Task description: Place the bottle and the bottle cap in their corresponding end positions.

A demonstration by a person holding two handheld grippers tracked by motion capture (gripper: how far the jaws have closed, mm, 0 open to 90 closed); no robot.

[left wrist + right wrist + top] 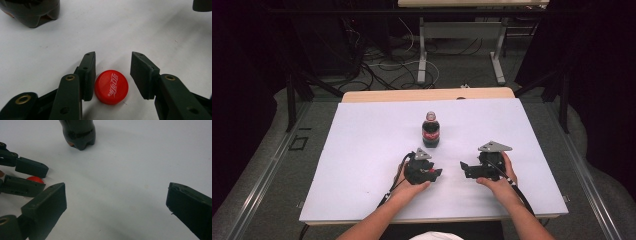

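A small cola bottle point(430, 130) with a red label stands upright at the middle of the white table top point(362, 150). Its dark base appears in the left gripper view point(30, 12) and in the right gripper view point(78, 132). A red bottle cap point(111, 86) lies flat on the table between the jaws of my left gripper point(113, 55). One pad sits right beside the cap and the other stands clear of it, so the gripper is open. From the right gripper view, the cap point(35, 179) peeks out between the left gripper point(45, 178) jaws. My right gripper point(116, 186) is wide open over bare table.
In the high view, the left gripper point(438, 172) and right gripper point(463, 167) face each other in front of the bottle, a short gap apart. The table's front edge point(427, 220) runs just behind the hands. Beyond the far edge are cables and a desk frame point(422, 65).
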